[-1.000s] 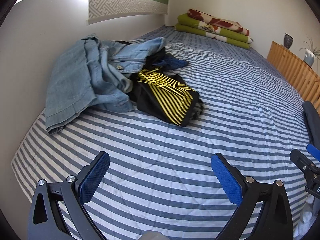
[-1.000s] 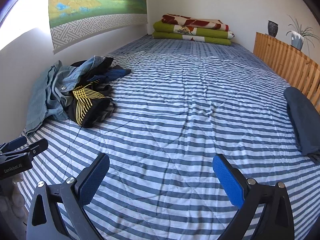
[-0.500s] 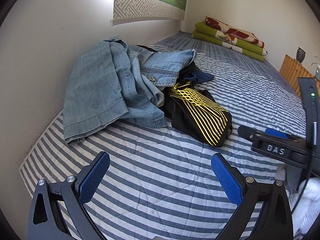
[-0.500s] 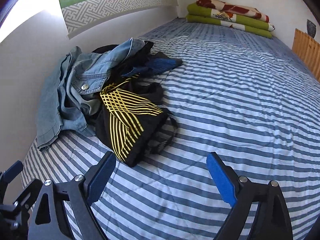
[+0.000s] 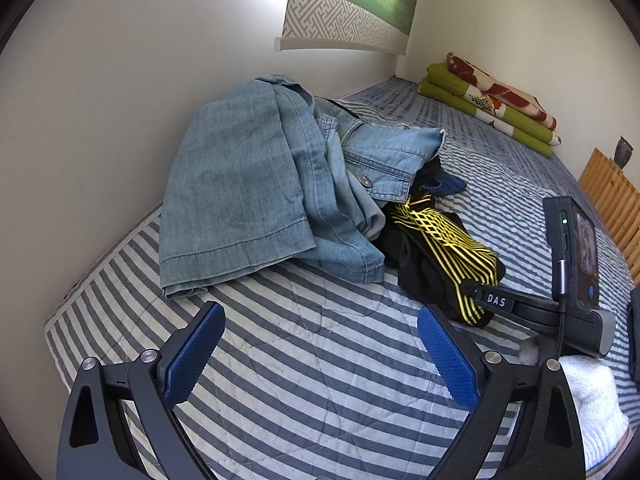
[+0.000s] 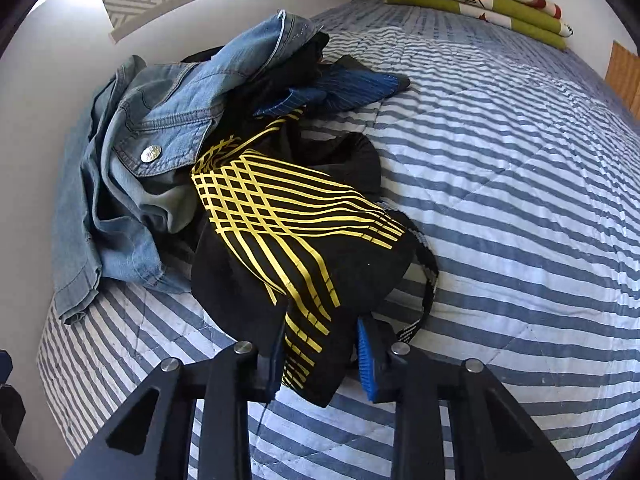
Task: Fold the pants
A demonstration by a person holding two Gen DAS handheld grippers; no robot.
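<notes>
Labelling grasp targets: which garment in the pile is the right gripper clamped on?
The black garment with yellow stripes: its near edge sits between the right gripper's closed fingers. The light blue jeans and dark blue piece lie behind it, untouched.

L gripper [image 5: 318, 344]: jaws spread wide, nothing between pads, held low, pointing fwd; R gripper [image 6: 320, 354]: jaws drawn close, blue pads [image 6: 366, 356] pinching fabric edge; R gripper body visible at right of L view, level w/ L.

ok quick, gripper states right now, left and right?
Left gripper: open, empty, over the striped bedspread.
Right gripper: closed on the edge of the black and yellow pants.
</notes>
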